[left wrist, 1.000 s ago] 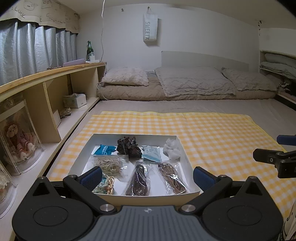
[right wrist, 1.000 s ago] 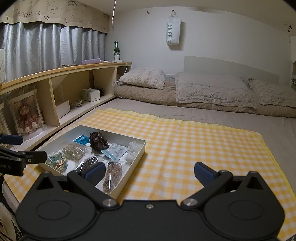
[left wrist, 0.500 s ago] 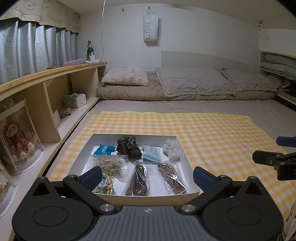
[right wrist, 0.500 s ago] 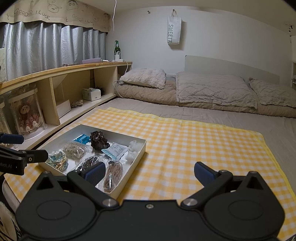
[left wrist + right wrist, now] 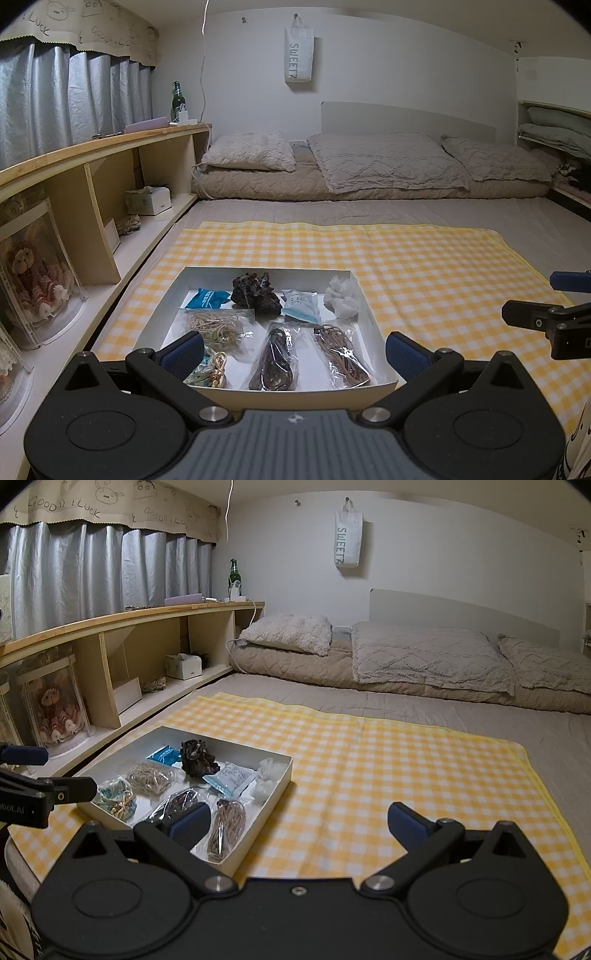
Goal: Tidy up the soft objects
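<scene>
**Both tools hover spread and empty over a tray of soft goods**

My left tool (image 5: pixel 293 352) hangs spread wide, holding nothing, at the near edge of the white tray (image 5: pixel 373 325); my right tool (image 5: pixel 299 825) is likewise spread and empty, the tray on its left. The tray sits on the yellow checked cloth (image 5: pixel 424 266) on the bed, holding bagged cords (image 5: pixel 275 356), a dark clump (image 5: pixel 255 293), a white puff (image 5: pixel 341 297) and small packets. As I judge it, slick bags could slip from a pinch, or a low approach could shove the light tray. The near-left bag (image 5: pixel 207 373) is partly hidden behind a finger; packet labels are unreadable.
</scene>
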Action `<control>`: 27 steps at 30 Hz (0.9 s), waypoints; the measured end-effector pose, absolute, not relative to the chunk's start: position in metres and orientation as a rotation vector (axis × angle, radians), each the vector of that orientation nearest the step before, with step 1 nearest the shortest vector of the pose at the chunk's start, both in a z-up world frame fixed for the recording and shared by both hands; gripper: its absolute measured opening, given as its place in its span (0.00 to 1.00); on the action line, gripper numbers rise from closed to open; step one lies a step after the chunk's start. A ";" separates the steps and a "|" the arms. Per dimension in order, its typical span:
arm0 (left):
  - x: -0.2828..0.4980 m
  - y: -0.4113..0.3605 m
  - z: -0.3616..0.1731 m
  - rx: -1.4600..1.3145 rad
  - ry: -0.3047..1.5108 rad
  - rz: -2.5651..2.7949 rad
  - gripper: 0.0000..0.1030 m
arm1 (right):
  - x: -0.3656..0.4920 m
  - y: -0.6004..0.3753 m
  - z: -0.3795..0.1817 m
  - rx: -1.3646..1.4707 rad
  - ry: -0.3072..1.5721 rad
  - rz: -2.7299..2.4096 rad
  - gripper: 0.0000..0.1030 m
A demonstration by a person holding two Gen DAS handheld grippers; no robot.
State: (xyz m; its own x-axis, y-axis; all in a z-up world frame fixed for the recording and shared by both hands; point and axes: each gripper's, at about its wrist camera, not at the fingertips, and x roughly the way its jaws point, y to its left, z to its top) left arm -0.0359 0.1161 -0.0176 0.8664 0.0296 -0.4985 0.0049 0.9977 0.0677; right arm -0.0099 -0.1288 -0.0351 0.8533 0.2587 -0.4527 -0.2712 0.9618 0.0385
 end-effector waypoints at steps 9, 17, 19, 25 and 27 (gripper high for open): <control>-0.036 0.116 -0.018 0.067 0.523 0.014 1.00 | -0.009 -0.129 -0.035 -0.028 0.473 0.279 1.00; -0.036 0.117 -0.018 0.066 0.523 0.014 1.00 | -0.010 -0.129 -0.036 -0.028 0.474 0.280 1.00; -0.035 0.117 -0.018 0.067 0.524 0.012 1.00 | -0.009 -0.129 -0.035 -0.028 0.474 0.280 1.00; -0.035 0.115 -0.019 0.069 0.524 0.011 1.00 | -0.010 -0.129 -0.035 -0.028 0.475 0.280 1.00; -0.035 0.115 -0.019 0.069 0.525 0.008 1.00 | -0.009 -0.129 -0.035 -0.029 0.475 0.281 1.00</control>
